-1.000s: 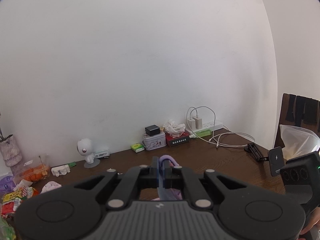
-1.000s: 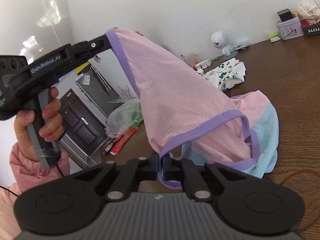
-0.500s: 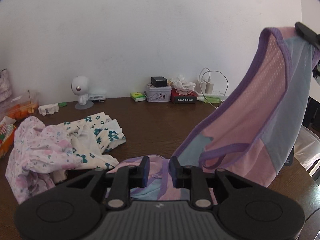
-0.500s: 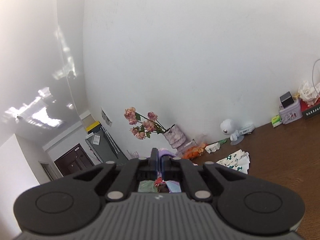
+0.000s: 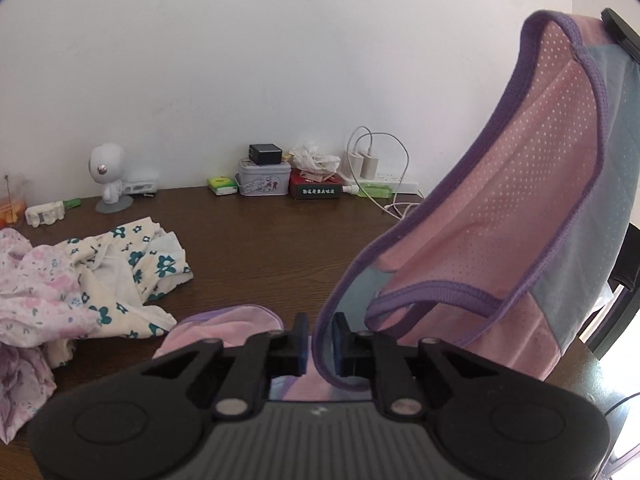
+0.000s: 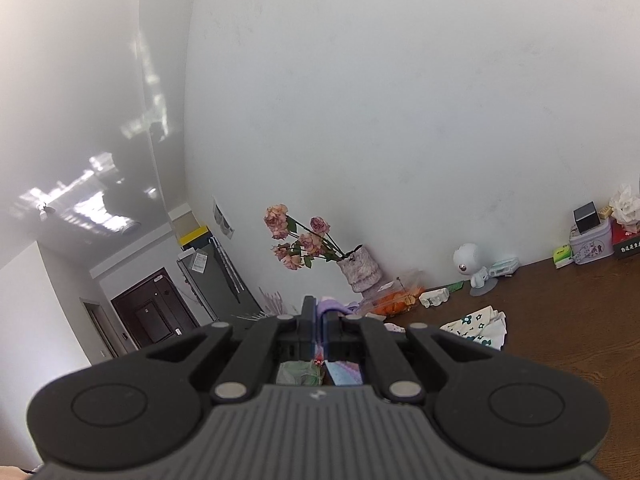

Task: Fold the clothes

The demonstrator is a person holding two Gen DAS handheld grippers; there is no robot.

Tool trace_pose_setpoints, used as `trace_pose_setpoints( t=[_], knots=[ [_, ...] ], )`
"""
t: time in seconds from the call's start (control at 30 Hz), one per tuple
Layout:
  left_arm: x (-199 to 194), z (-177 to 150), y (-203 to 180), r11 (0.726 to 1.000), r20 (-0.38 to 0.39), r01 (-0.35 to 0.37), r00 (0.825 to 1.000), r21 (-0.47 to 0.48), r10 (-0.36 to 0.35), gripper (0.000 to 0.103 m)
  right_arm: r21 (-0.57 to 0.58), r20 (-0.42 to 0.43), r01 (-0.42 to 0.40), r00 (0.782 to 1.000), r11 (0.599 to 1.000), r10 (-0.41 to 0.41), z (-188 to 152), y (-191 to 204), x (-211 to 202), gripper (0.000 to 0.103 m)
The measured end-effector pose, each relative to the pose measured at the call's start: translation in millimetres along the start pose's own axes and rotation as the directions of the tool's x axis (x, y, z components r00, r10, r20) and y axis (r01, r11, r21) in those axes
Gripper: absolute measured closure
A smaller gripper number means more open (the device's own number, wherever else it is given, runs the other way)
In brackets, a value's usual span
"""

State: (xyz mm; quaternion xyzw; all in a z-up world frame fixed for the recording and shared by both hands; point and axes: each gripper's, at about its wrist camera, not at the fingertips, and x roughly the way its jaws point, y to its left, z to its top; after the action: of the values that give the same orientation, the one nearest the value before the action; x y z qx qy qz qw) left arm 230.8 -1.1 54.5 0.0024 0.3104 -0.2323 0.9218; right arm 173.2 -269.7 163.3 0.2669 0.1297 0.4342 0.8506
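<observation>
- Since before, the left gripper [image 5: 321,338] has opened wider; the shirt [image 5: 516,216] hem sits loose between its jaws.
- Right gripper [image 6: 320,320] pinches the shirt, up above the counter [image 5: 280,240].

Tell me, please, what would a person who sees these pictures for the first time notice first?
First, the pink mesh garment with purple trim, hanging in the air at the right of the left wrist view, its lower edge between the fingers of the left hand-held gripper. Next, the heap of floral clothes at the left on the dark wooden table. In the right wrist view, the right hand-held gripper pinches purple fabric, with a vase of faded roses behind.
</observation>
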Motion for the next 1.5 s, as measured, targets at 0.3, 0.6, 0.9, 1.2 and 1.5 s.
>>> trace_pose_setpoints(
  t=[0.3, 0.6, 0.9, 1.2, 1.5],
  knots=[
    [-45, 15, -13, 0.972, 0.152, -0.205, 0.971, 0.116, 0.187, 0.103, -0.003, -0.068, 0.219, 0.973, 0.976, -0.219, -12, -24, -32, 0.100],
    [-150, 68, -45, 0.922, 0.434, -0.347, 0.867, 0.170, 0.246, 0.102, -0.133, -0.026, 0.202, 0.978, 0.970, -0.207, 11, 14, -65, 0.100],
    [-25, 196, -28, 0.934, 0.321, -0.357, 0.881, -0.029, 0.346, 0.102, -0.008, -0.095, 0.479, 0.874, 0.878, -0.477, 108, -94, 46, 0.100],
    [-96, 320, -62, 0.910, 0.673, -0.408, 0.653, -0.075, 0.348, 0.102, -0.214, 0.302, 0.524, 0.838, 0.824, -0.455, 268, -2, 62, 0.100],
    [-78, 207, -71, 0.914, 0.550, -0.401, 0.776, 0.054, 0.308, 0.100, -0.369, 0.194, 0.519, 0.854, 0.771, -0.482, 192, 5, 39, 0.100]
  ],
)
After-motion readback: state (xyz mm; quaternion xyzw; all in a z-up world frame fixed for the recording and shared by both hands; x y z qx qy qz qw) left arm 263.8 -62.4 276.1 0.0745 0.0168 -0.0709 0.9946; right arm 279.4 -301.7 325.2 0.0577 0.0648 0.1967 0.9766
